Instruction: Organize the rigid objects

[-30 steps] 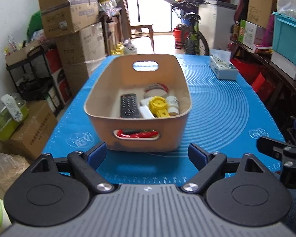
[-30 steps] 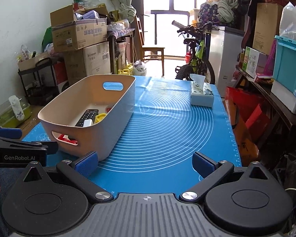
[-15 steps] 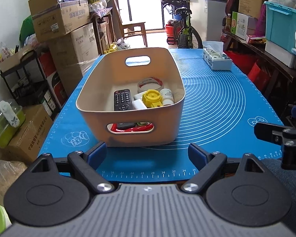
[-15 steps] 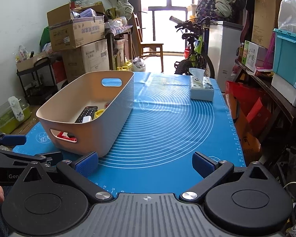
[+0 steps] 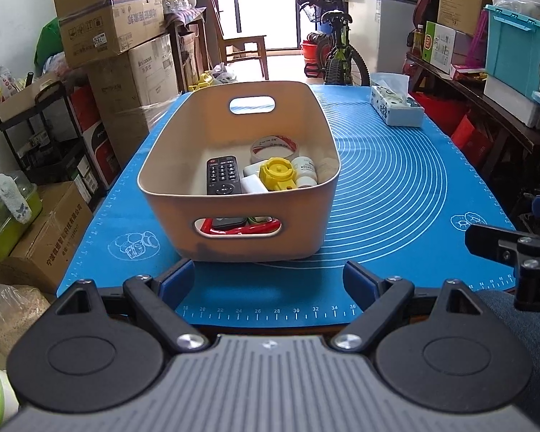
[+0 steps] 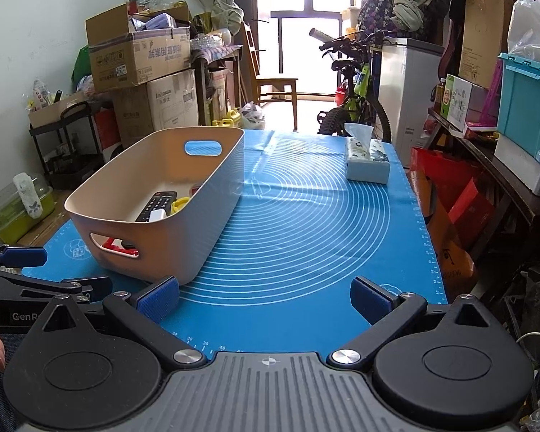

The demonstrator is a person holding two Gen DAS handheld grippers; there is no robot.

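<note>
A beige bin (image 5: 234,232) stands on the blue mat (image 5: 396,187); it also shows in the right wrist view (image 6: 198,223). Inside lie a black remote (image 5: 222,174), a yellow round part (image 5: 278,174), a white bottle (image 5: 304,170), a tape roll (image 5: 274,147) and a red item (image 5: 241,229) seen through the handle slot. My left gripper (image 5: 270,280) is open and empty, just in front of the bin. My right gripper (image 6: 266,298) is open and empty, to the bin's right over the mat's front edge.
A tissue box (image 5: 396,106) sits at the mat's far right; it also shows in the right wrist view (image 6: 365,160). Cardboard boxes (image 5: 108,28) and a rack stand left of the table. A bicycle (image 6: 356,97) stands behind. Shelves with a teal crate (image 5: 514,54) are on the right.
Both grippers have pulled back toward the table's front edge and risen a little, so the bin looks farther away. Both stay open and empty.
</note>
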